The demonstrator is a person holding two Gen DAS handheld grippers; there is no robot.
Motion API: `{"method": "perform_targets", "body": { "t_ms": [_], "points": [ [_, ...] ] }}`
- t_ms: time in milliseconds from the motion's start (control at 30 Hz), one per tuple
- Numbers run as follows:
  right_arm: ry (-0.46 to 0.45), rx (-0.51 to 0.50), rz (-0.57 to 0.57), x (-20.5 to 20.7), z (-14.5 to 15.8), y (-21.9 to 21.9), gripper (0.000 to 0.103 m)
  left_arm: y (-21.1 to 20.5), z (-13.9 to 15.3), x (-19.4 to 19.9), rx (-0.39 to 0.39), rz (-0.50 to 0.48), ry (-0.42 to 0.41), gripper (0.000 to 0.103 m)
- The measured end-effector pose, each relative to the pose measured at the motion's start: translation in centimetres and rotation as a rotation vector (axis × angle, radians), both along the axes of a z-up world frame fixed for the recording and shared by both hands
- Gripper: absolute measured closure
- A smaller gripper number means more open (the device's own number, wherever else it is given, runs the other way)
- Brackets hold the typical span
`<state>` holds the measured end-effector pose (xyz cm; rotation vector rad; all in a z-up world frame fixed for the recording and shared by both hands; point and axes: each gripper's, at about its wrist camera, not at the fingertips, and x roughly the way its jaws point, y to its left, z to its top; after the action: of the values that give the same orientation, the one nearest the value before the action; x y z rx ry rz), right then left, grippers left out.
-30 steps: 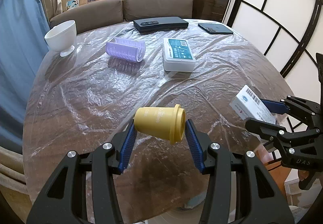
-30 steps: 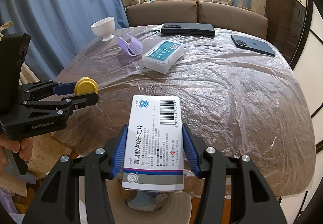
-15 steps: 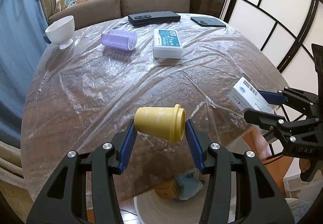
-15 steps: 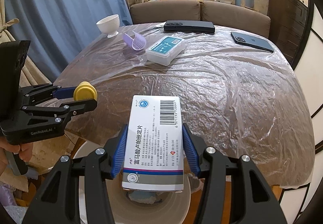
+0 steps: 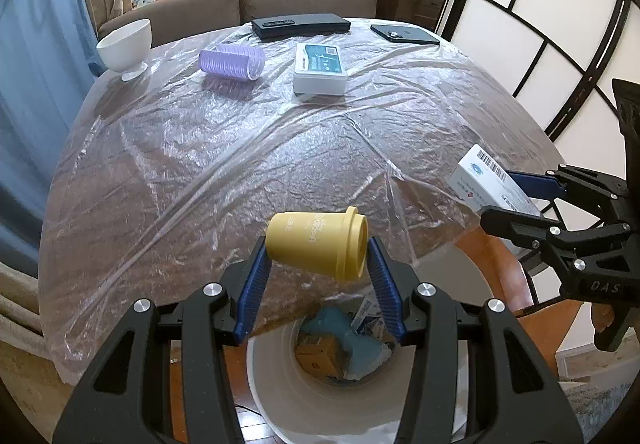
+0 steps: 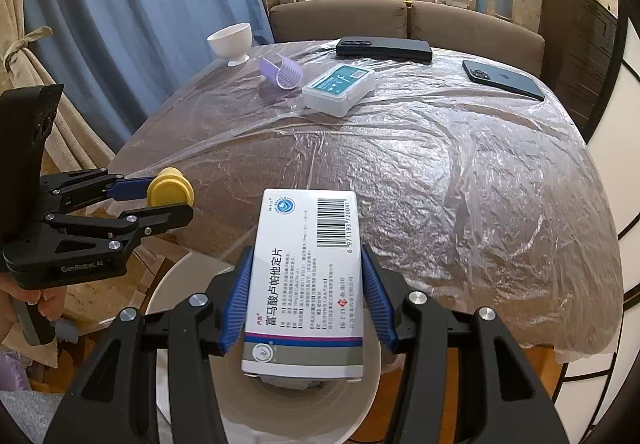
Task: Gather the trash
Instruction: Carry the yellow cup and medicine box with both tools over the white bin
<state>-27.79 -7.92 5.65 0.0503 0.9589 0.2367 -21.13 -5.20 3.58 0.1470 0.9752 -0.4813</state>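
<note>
I see crinkled, glossy clear plastic film (image 5: 248, 148) over the wooden table (image 5: 132, 244). The yellow cup (image 5: 316, 244) looks matt plastic, the medicine box (image 6: 308, 284) smooth printed card, and the bowl (image 5: 126, 44) glazed white.

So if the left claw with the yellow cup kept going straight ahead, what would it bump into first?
Probably the plastic-covered table. The left claw, shut on the yellow cup, points across the near edge, above the white bin. Depth is unclear, so it might skim over toward the white box.

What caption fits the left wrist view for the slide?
Left gripper holds a yellow cup sideways above the white bin; right gripper grips a medicine box nearby.
</note>
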Motion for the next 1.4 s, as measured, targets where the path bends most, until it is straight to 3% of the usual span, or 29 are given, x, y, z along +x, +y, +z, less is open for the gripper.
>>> {"method": "perform_targets", "body": {
  "t_ms": [733, 1400],
  "points": [
    [0.033, 0.018, 0.055, -2.6, -0.4, 0.6, 0.052, -0.3, -0.6, -3.4, 0.010, -0.018, 0.039, 0.052],
    [0.098, 0.016, 0.087, -4.8, -2.7, 1.2, 0.052, -0.7, -2.6, -4.9, 0.031, -0.031, 0.093, 0.052]
  ]
}}
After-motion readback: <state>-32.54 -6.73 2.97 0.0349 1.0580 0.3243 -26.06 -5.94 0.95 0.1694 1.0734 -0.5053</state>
